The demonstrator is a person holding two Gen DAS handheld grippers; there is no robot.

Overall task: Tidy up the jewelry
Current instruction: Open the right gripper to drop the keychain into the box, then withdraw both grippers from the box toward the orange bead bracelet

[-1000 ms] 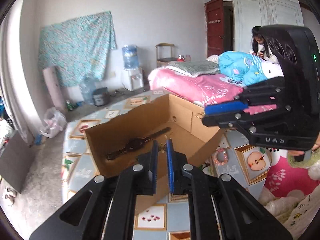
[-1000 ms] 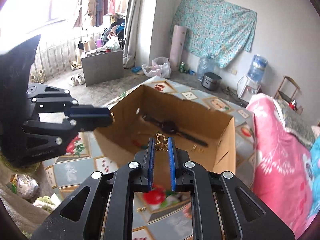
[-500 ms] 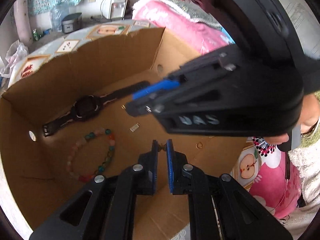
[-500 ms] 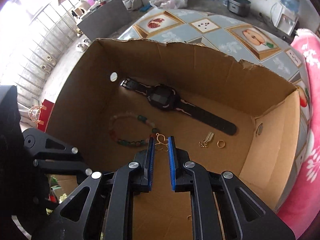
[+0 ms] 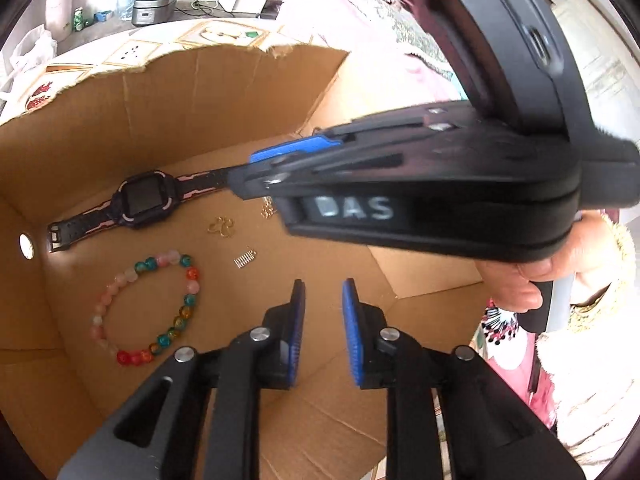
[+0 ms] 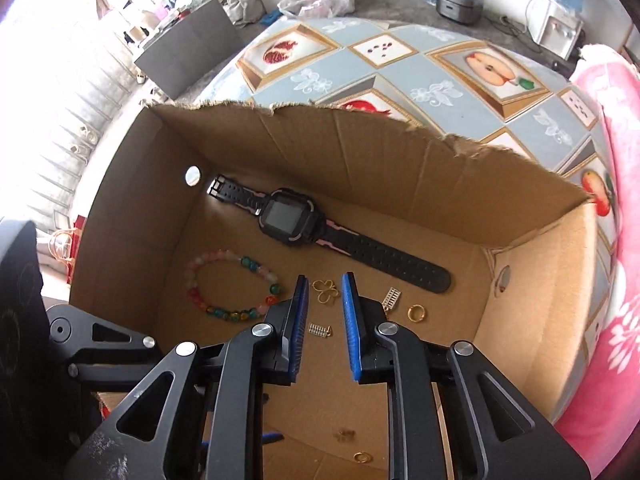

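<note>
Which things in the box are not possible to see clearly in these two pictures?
- Left wrist view: the right gripper covers the watch strap's far end and most of a gold piece.
- Right wrist view: two small gold items near the bottom edge are too small to identify.
- Right wrist view: its fingers hide part of the box floor.

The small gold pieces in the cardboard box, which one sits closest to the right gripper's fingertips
The butterfly-shaped gold wire piece, lying on the box floor just beyond the open right gripper. The plain gold ring lies farther right.
</note>
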